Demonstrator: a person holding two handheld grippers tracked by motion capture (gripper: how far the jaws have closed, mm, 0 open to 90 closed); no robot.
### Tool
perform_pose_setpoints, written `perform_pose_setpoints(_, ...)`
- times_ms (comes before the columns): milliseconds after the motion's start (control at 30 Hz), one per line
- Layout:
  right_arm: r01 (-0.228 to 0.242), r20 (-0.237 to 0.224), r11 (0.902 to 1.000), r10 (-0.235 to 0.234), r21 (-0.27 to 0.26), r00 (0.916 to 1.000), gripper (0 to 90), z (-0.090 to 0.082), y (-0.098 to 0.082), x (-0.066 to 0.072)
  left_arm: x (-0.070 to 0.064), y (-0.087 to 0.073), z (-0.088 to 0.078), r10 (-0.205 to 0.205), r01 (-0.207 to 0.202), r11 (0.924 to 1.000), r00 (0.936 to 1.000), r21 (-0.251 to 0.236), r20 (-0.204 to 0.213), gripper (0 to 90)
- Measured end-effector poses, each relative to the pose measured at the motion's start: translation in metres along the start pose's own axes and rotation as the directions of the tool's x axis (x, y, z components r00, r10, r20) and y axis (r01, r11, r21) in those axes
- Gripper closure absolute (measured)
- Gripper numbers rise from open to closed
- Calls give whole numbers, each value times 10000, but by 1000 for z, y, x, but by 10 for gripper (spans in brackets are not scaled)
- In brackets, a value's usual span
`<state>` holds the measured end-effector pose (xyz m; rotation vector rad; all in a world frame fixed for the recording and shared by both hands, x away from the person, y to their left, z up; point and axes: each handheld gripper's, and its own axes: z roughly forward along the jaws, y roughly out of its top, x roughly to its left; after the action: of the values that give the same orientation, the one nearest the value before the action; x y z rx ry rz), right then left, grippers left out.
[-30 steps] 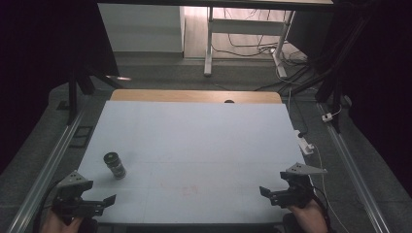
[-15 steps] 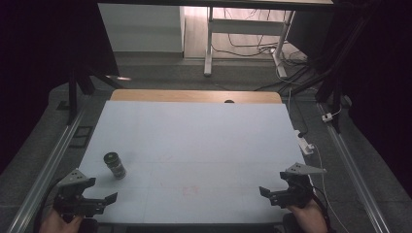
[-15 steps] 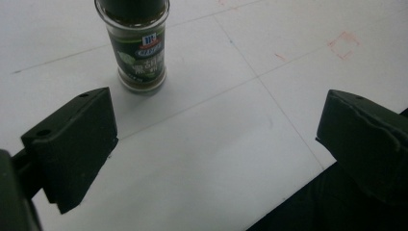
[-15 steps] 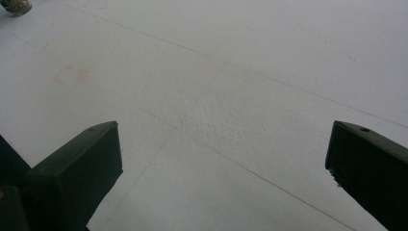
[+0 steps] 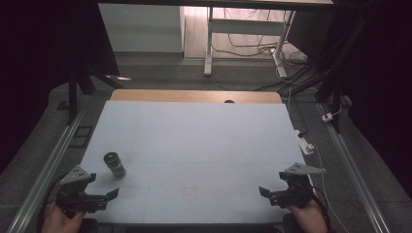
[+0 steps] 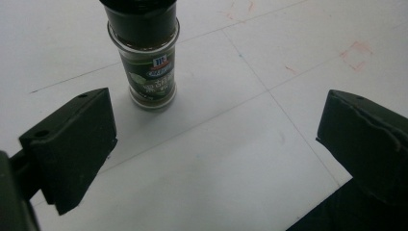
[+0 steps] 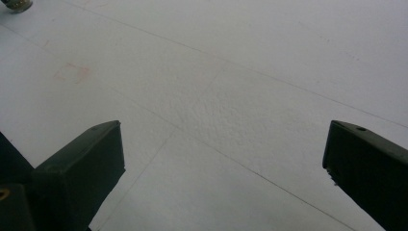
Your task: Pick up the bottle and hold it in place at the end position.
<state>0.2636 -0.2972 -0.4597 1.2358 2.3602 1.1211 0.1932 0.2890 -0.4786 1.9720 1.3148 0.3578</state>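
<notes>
Glass spice jar (image 6: 146, 57) upright on white table (image 5: 194, 141), just ahead of wide-open, empty left hand-held gripper (image 6: 211, 159); right hand-held gripper (image 7: 221, 168) likewise.

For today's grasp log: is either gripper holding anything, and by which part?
Nothing is held. The left gripper and right gripper are both open; the spice jar stands free.

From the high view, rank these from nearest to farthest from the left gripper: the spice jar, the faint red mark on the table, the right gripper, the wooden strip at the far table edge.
From the left gripper:
1. Spice jar, just ahead, standing upright near the table's left side.
2. Faint red mark, near the front centre.
3. Right gripper, at the front right corner.
4. Wooden strip, across the far edge.
</notes>
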Motion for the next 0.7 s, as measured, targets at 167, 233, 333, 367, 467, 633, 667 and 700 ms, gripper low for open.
perform_pose_setpoints(167,89,-90,10000,-89,-6,9999,8,0,0,0,4,2,4,-29,28,10000,9995,-36,-320,21)
perform_pose_setpoints(233,147,-122,9999,-146,13,9998,8,0,0,1,6,3,5,-4,3,10000,9995,-49,-326,19)
perform_pose_setpoints(333,168,-141,9999,-167,12,9998,8,0,0,1,10,5,7,13,-16,9999,9997,-117,-240,19)
perform_pose_setpoints(367,168,-141,9999,-167,12,9998,8,0,0,1,11,5,9,26,-29,9999,9997,-117,-258,19)
perform_pose_setpoints(467,163,-138,9999,-163,20,9998,8,0,0,1,14,7,12,183,-188,9997,9994,-166,-293,19)
perform_pose_setpoints(633,172,-130,9998,-171,50,9998,8,0,0,1,20,11,21,496,-495,9988,9984,34,-269,11)
perform_pose_setpoints(667,162,-138,9998,-161,63,9998,8,0,0,1,21,11,23,587,-585,9983,9979,79,-283,4)
perform_pose_setpoints(700,164,-136,9998,-163,69,9998,8,0,0,1,22,12,25,694,-691,9976,9970,89,-331,2)
